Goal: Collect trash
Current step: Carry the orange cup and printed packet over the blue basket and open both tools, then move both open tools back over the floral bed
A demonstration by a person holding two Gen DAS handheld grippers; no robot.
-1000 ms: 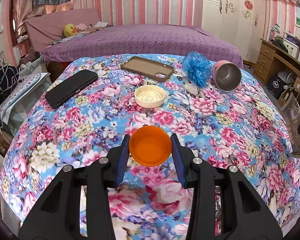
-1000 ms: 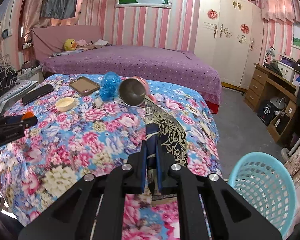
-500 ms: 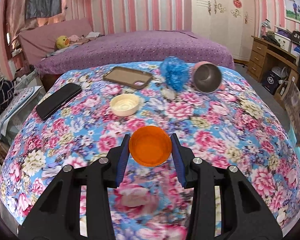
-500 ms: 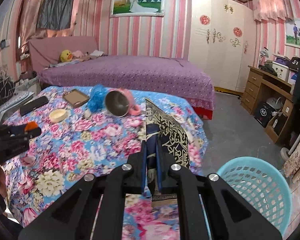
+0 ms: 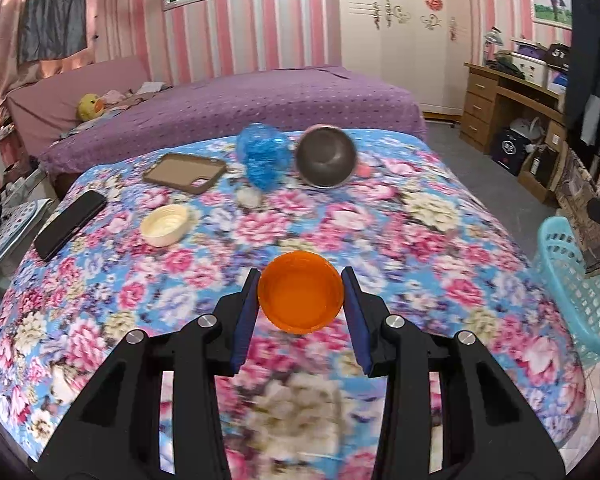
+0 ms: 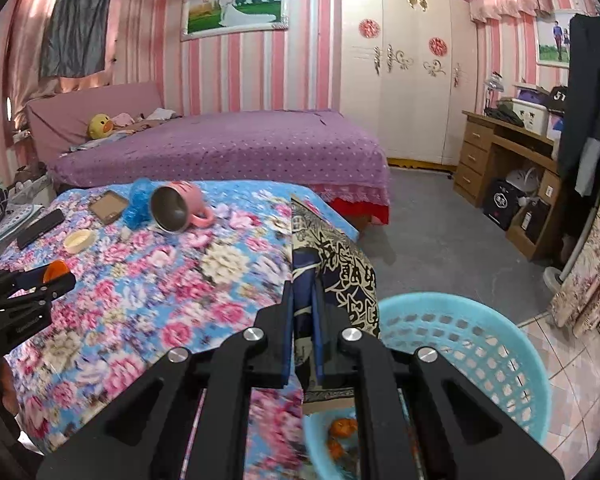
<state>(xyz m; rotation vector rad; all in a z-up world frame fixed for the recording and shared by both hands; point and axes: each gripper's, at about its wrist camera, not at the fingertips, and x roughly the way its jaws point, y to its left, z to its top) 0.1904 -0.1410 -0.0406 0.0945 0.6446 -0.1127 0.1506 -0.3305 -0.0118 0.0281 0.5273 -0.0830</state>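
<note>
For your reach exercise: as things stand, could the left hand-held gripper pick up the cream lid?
Probably not yet: the left hand-held gripper is already shut on an orange lid, so the cream lid, though unobstructed, must wait.

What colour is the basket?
Light blue. The basket shows best in the right wrist view.

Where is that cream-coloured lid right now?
In the left wrist view the cream lid lies on the flowered cloth at the left, between the black phone and the blue plastic wad, just in front of the brown phone case.
</note>
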